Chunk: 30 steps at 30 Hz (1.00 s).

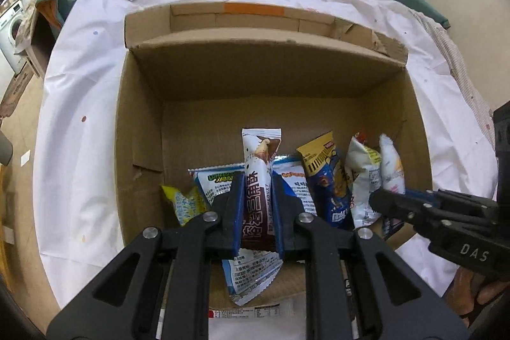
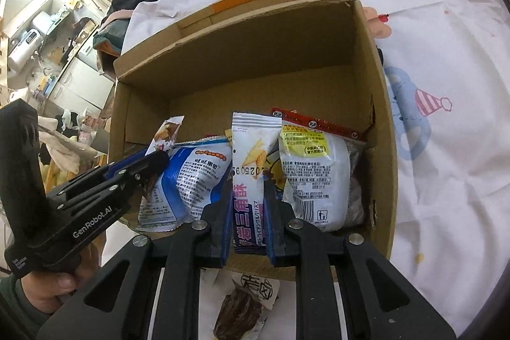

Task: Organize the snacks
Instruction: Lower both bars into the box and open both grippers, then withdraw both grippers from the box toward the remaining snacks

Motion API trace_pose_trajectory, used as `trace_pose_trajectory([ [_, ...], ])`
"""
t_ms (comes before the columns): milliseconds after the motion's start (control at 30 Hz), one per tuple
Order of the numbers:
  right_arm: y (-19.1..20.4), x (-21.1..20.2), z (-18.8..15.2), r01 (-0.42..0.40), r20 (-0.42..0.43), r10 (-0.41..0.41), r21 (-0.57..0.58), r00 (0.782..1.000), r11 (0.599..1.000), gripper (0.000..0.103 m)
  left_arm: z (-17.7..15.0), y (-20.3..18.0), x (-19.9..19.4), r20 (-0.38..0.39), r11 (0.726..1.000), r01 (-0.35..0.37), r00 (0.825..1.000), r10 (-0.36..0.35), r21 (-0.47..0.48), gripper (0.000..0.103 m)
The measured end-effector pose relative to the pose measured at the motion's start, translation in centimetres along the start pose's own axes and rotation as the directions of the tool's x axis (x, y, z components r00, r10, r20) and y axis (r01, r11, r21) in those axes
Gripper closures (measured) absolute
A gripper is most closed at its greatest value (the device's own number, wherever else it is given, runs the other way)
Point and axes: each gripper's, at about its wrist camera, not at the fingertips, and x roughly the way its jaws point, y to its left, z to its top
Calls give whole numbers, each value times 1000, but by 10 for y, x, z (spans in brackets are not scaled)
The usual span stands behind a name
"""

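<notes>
Two hand-held grippers reached down into an open cardboard box (image 1: 140,123) that sat on a white sheet (image 1: 83,91) printed with small coloured dots and cartoon figures. The left gripper (image 1: 257,180) was clamped tight on a white-and-brown chocolate snack bar (image 1: 259,168), which stood upright between its blue-lined fingers (image 1: 237,206) with its top end well clear of the tips. The right gripper (image 2: 248,180) had a white-and-purple snack bar (image 2: 250,155) between its fingers (image 2: 223,212); the pads sat against the wrapper's sides, though I could not tell how firmly they pressed, and this bar too stood upright. Both bars were low inside the box, near its front wall. Around them several packets leaned in a loose row: a blue-and-white rice cracker bag (image 2: 188,180) between the two grippers, a white packet with a yellow label and red top edge (image 2: 315,174) against the right-hand wall, a dark blue and yellow packet (image 1: 328,180) and a small yellow packet (image 1: 183,203) at the left end. The back half of the box floor lay bare, and its far flap (image 1: 255,18) carried a strip of orange tape. A hand (image 2: 47,289) gripped the left gripper's black handle at the lower left of the right wrist view. One more wrapper (image 2: 242,308), brown and crumpled, lay on the sheet outside the box front.
</notes>
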Motion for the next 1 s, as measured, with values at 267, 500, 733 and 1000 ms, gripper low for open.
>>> trace_pose_trajectory([
  [267, -6, -10, 3, -36, 45, 34, 51, 998, 998, 27, 5, 4, -31, 108, 999, 16, 994, -12, -35, 13],
  [500, -11, -18, 6, -29, 84, 24, 67, 996, 997, 27, 6, 14, -36, 111, 998, -4, 994, 11, -65, 13],
  [733, -11, -18, 8, -20, 82, 15, 67, 997, 998, 27, 3, 16, -39, 108, 998, -14, 994, 21, -67, 13],
  [1000, -6, -31, 5, -20, 118, 12, 68, 993, 997, 27, -5, 18, -52, 127, 998, -12, 992, 20, -61, 13],
])
